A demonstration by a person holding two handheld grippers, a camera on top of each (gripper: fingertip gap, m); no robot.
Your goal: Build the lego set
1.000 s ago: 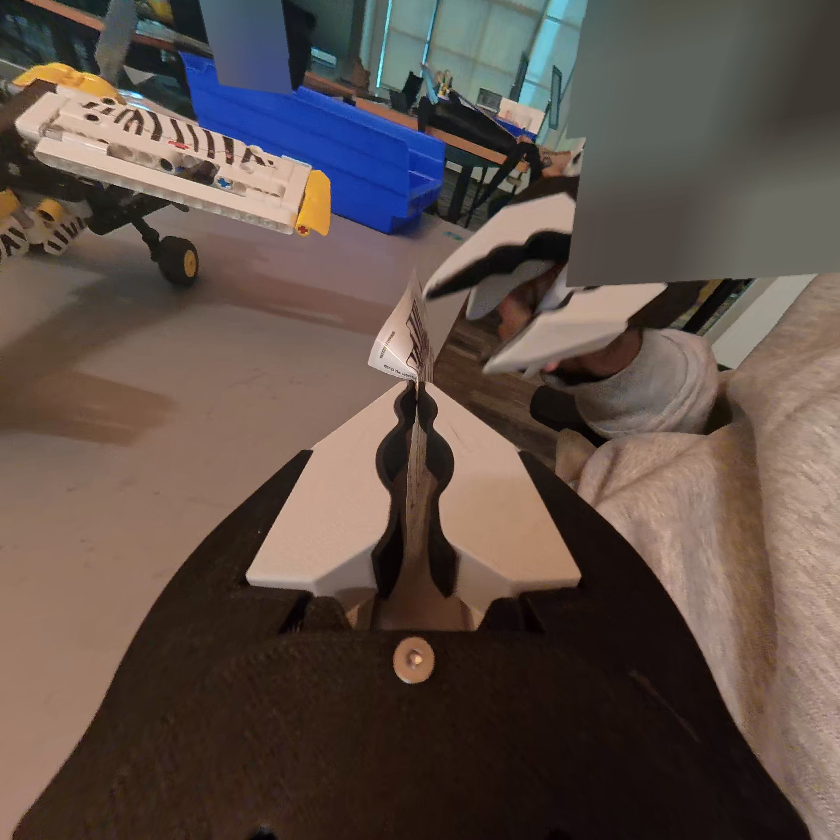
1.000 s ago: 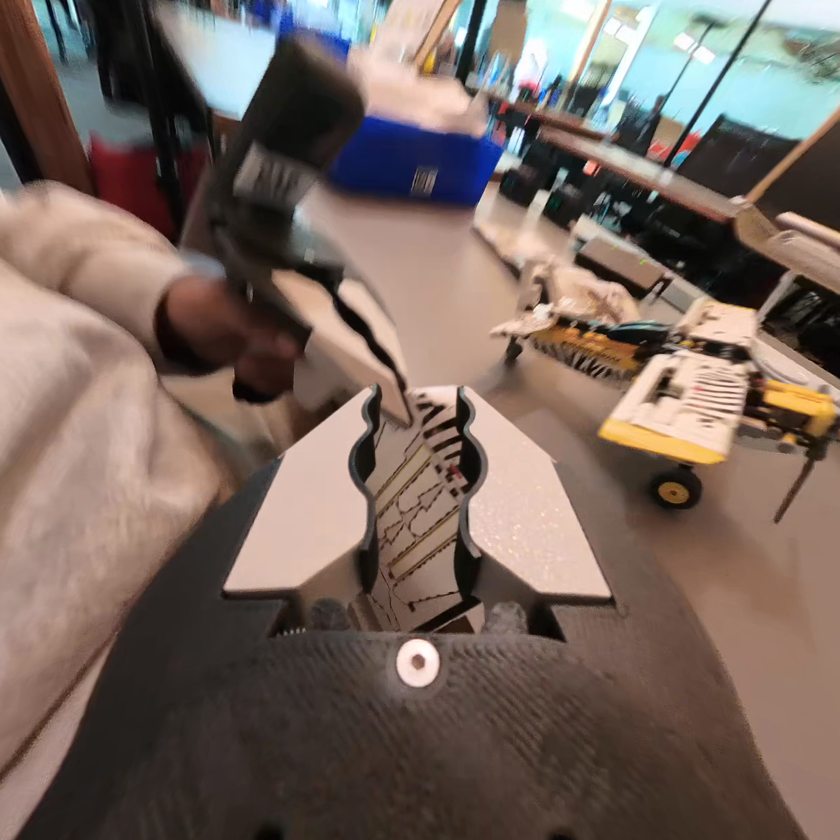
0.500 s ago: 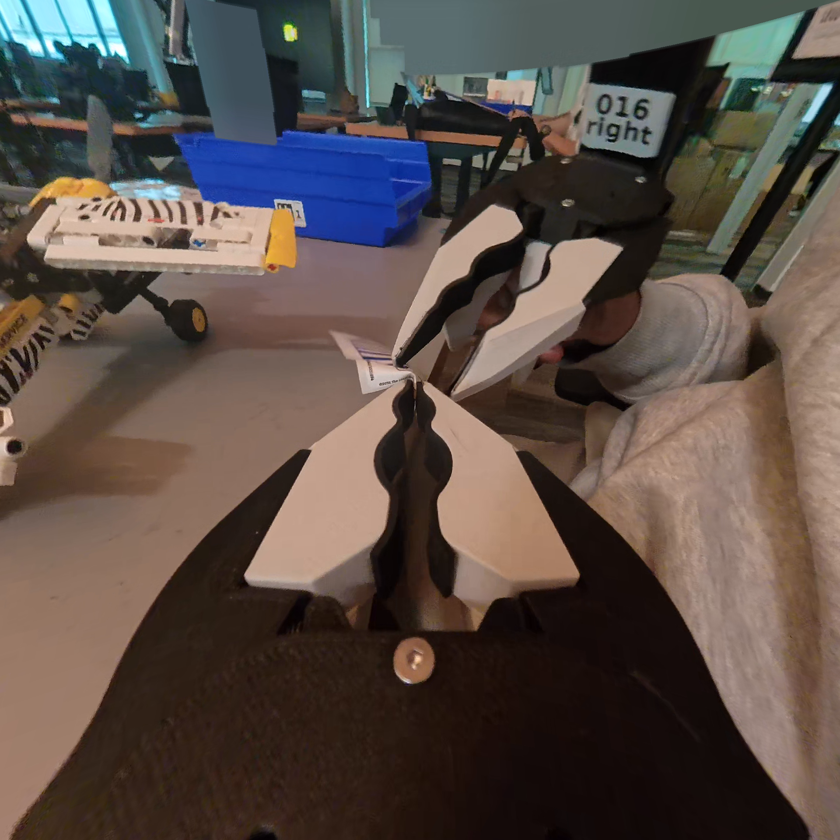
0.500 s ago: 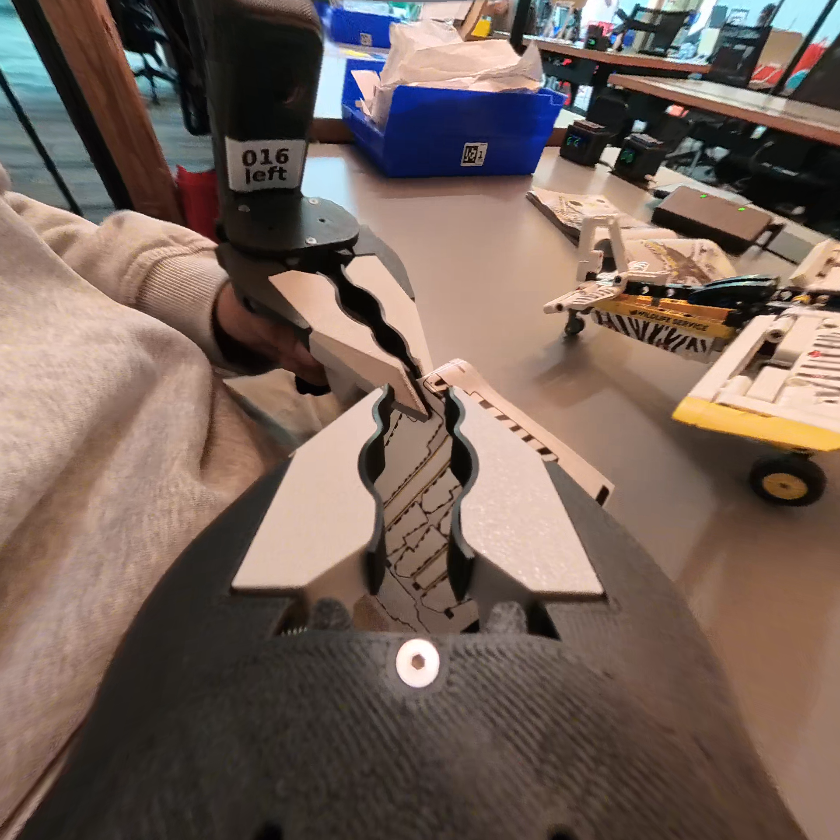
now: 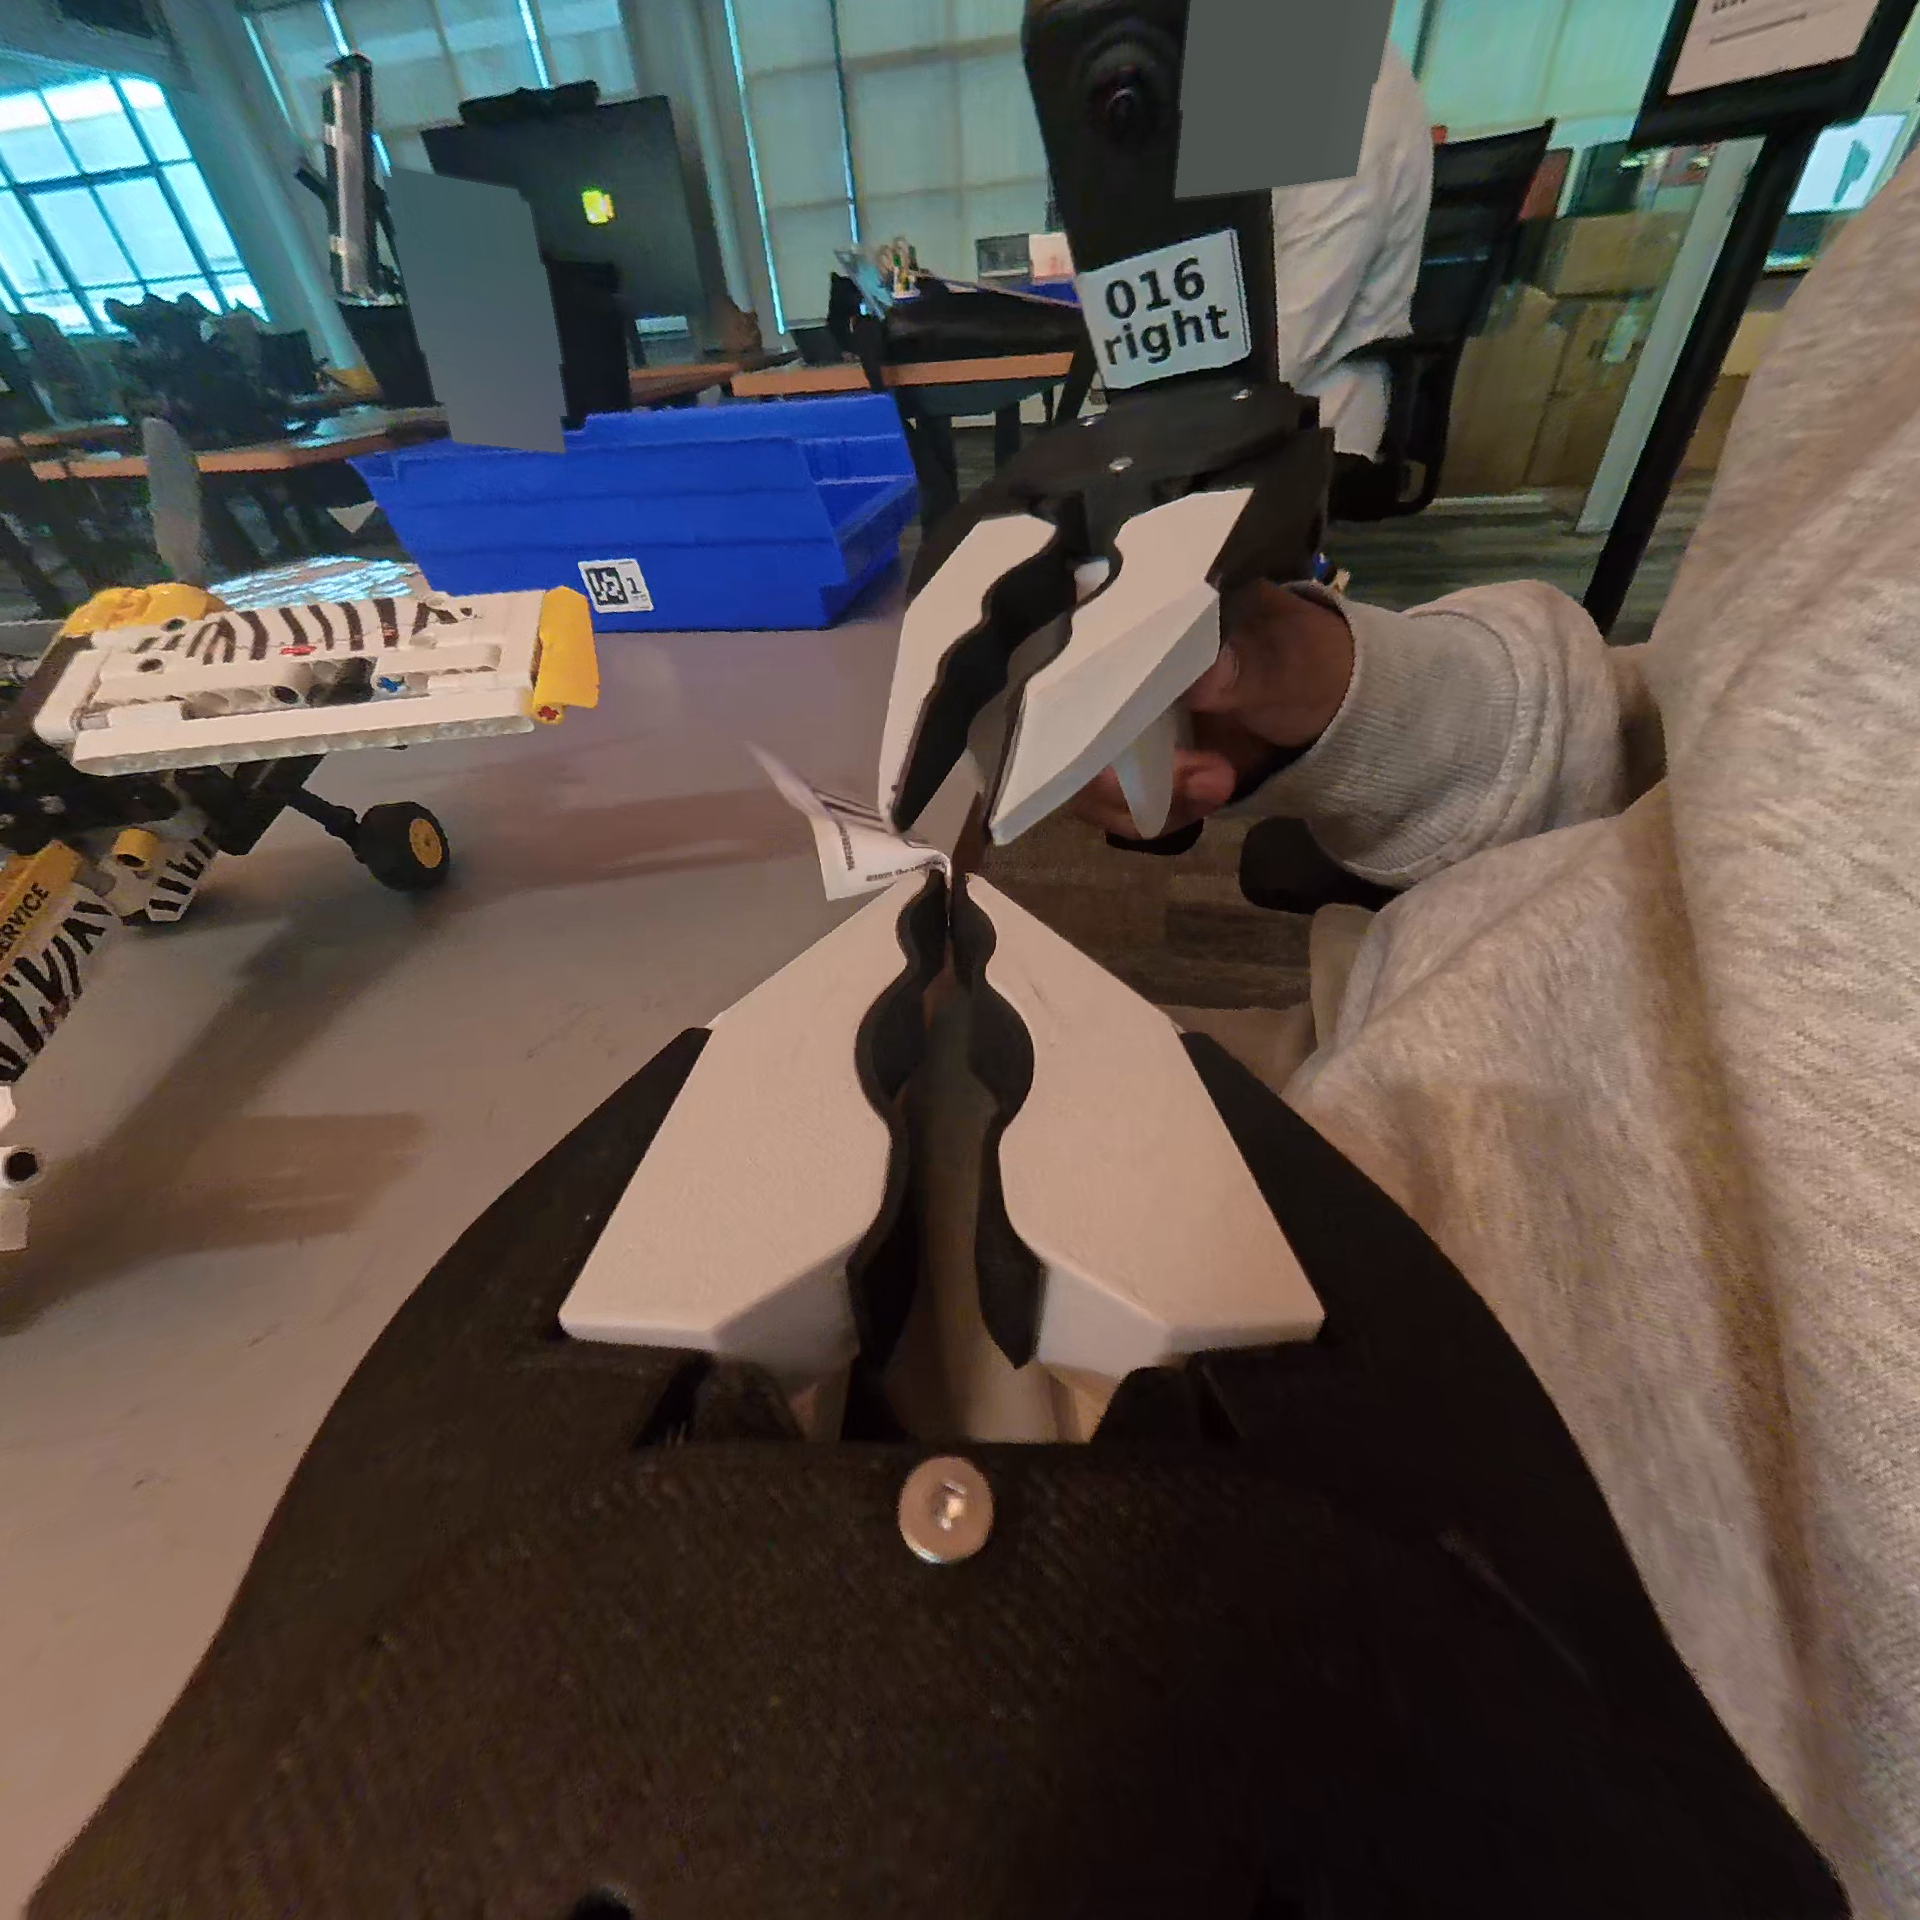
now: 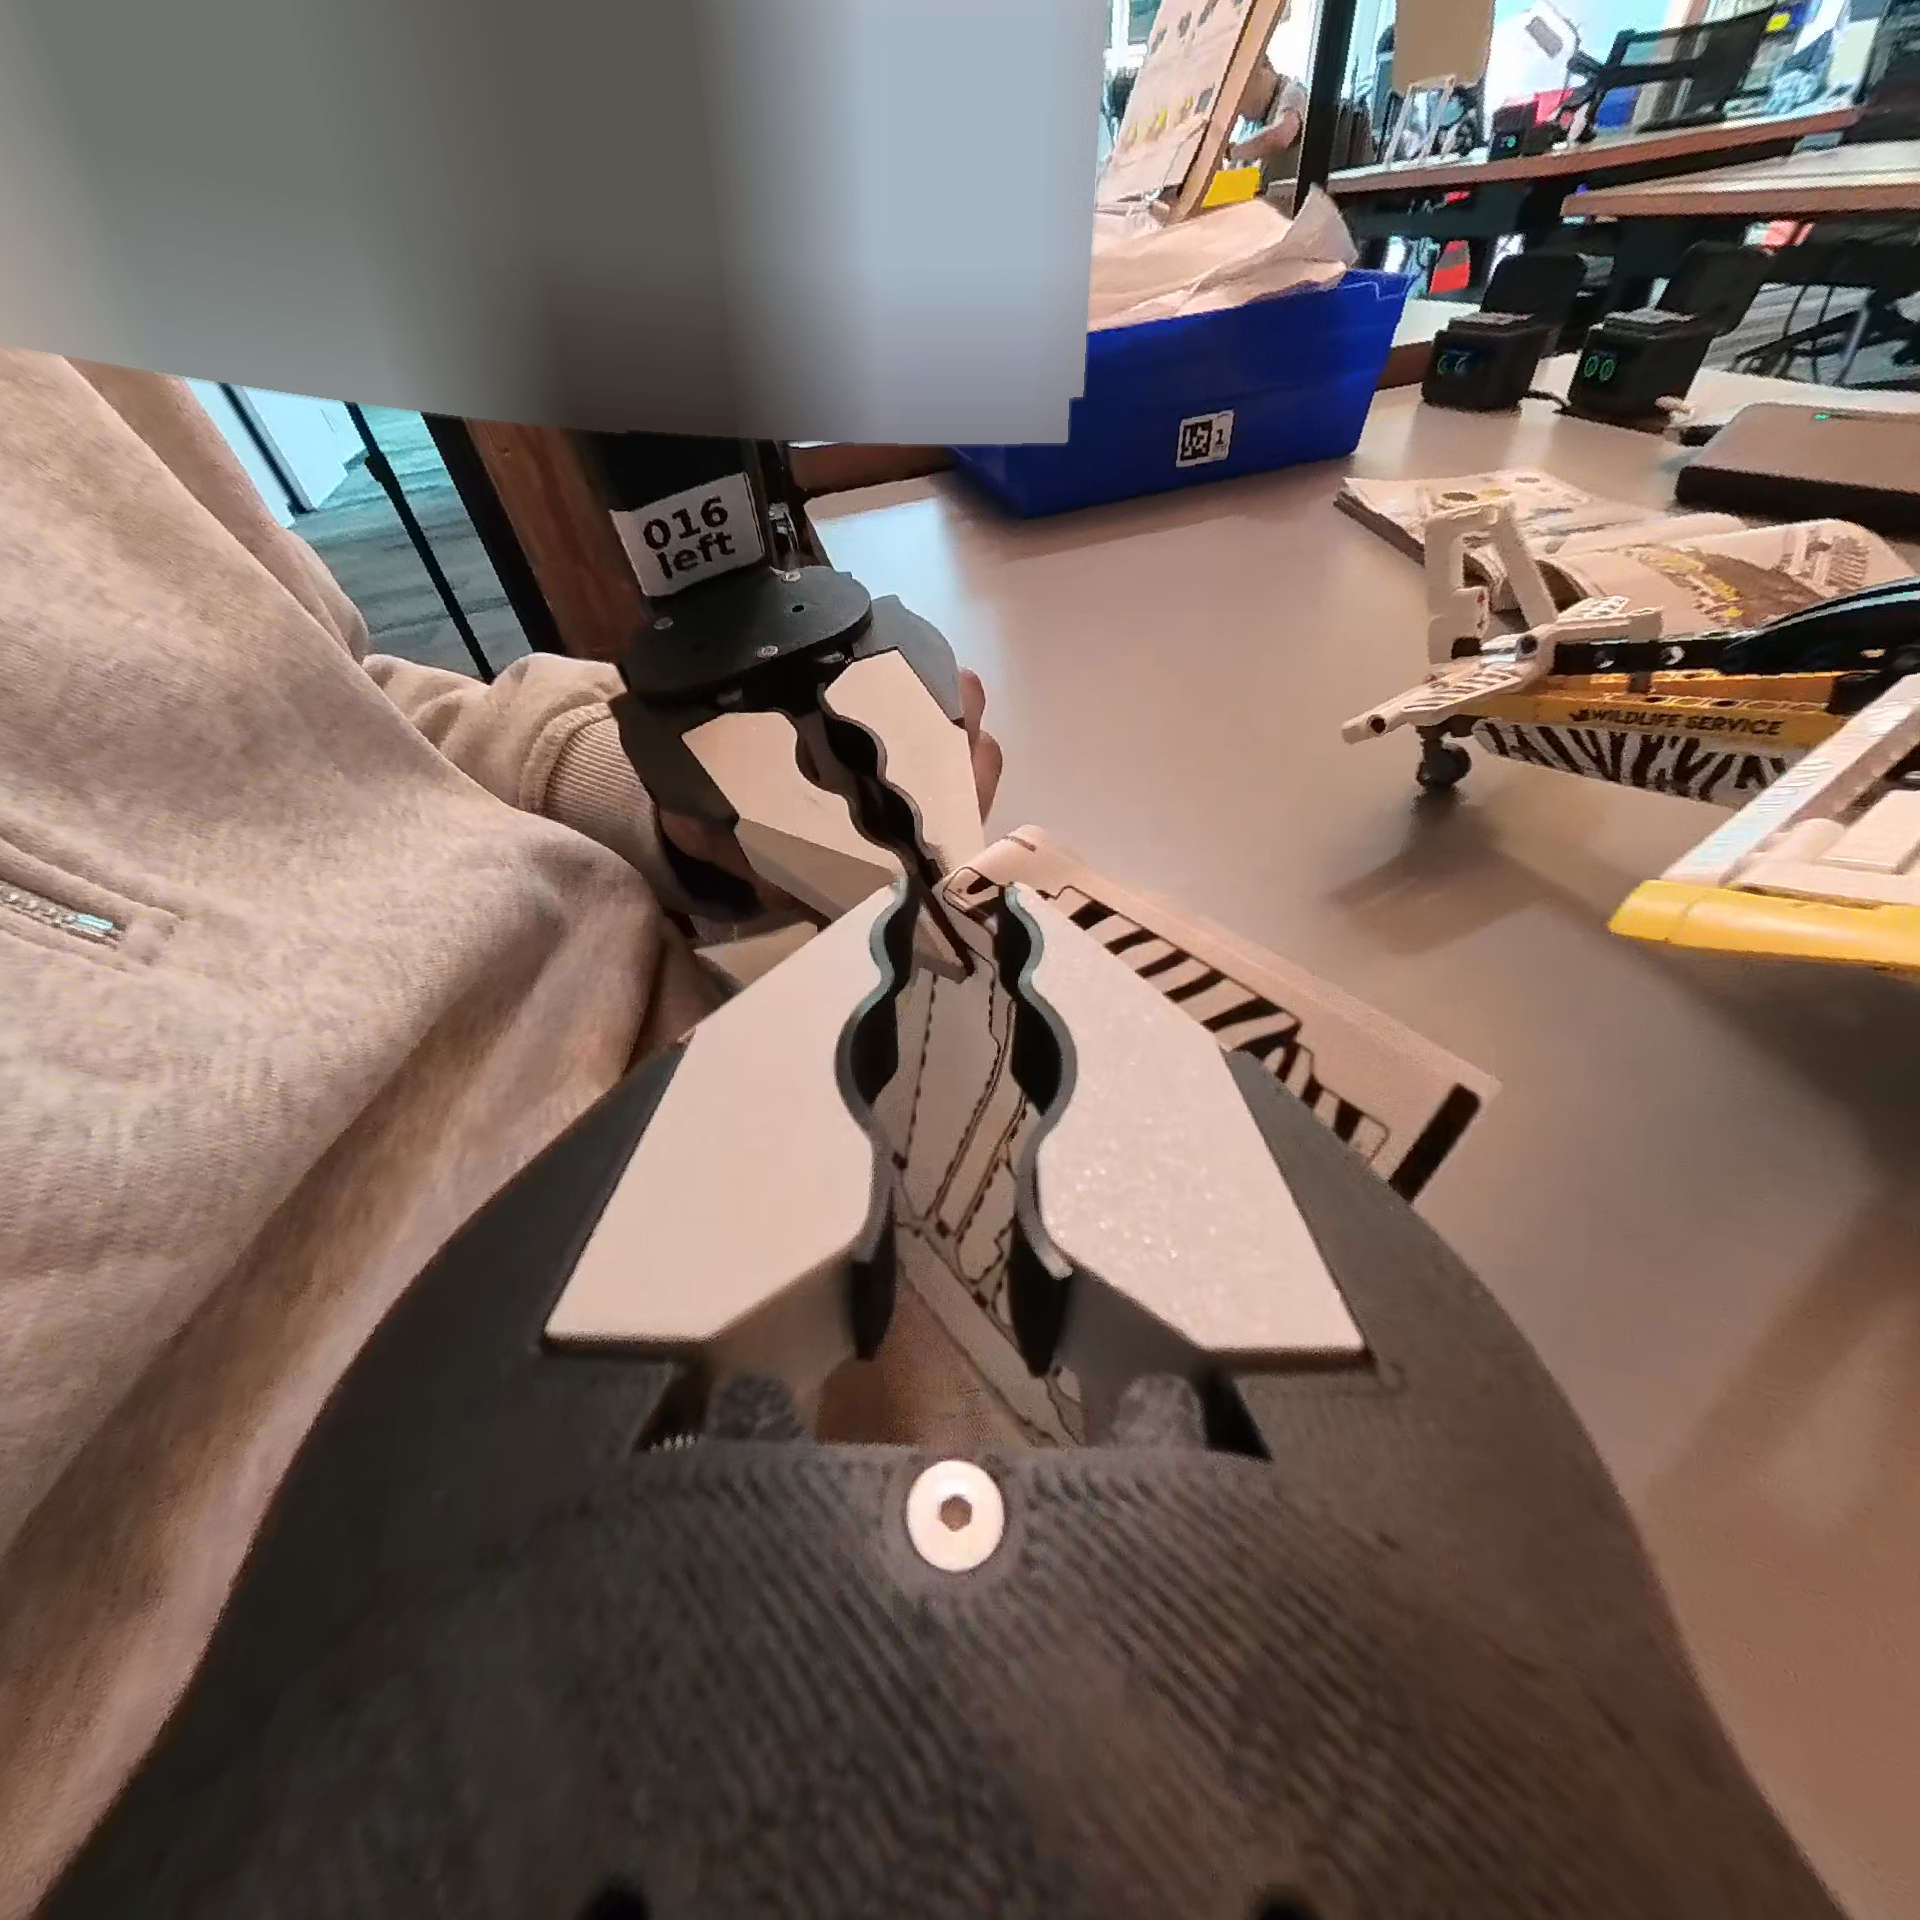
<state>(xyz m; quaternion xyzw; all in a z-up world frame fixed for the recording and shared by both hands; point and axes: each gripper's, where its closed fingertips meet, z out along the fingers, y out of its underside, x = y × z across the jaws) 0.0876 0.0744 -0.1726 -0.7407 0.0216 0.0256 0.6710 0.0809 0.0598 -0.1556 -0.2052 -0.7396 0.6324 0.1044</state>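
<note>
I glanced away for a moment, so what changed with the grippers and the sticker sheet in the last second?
The right gripper swung in; its open tips now reach the sheet by the left gripper. The sheet's free end tipped from upright to the left. The left gripper stayed shut on the sheet.

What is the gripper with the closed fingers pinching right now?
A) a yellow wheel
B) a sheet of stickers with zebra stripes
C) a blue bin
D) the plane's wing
B: the left gripper is shut on the edge of the sticker sheet, whose black zebra stripes show in the right wrist view, while the right gripper stands open over it.
</note>
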